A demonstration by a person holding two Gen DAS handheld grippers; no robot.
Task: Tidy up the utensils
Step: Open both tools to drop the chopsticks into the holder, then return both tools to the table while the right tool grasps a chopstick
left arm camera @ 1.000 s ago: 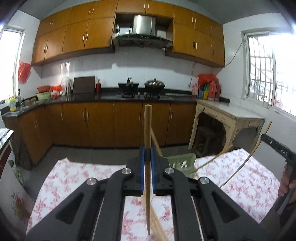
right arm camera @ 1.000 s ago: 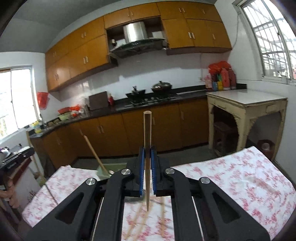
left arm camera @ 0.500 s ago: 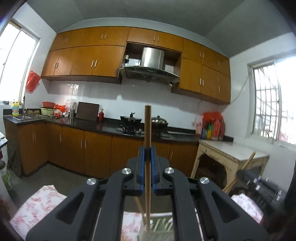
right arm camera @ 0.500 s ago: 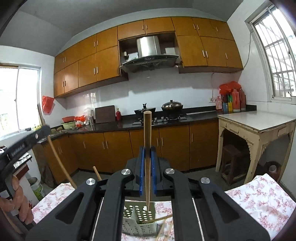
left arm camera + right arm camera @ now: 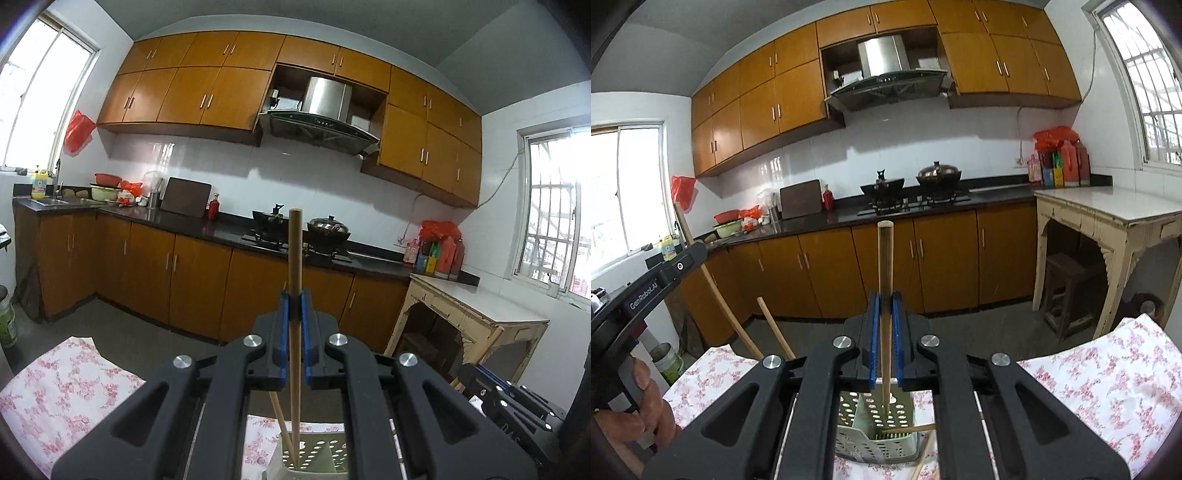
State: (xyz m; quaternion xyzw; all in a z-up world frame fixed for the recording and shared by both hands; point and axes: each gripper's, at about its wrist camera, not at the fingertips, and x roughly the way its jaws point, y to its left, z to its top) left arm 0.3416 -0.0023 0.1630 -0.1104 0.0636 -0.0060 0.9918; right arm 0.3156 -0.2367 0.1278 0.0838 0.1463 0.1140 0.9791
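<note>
A table (image 5: pixel 1108 373) under a floral cloth carries a perforated green holder (image 5: pixel 877 437), which sits directly below both tools. The left gripper (image 5: pixel 294 306) is clamped on an upright chopstick (image 5: pixel 294 295) whose long axis runs straight down, its tip already inside the holder (image 5: pixel 314 458) beside another chopstick (image 5: pixel 277 413) leaning there. The right gripper (image 5: pixel 885 306) likewise pinches a vertical chopstick (image 5: pixel 885 295), its tip hanging just above the holder's opening. The left looks nearer to release; the right probably needs to drop further first. A loose chopstick (image 5: pixel 908 429) lies across the rim and could deflect that descent. The two tools crowd one small opening.
</note>
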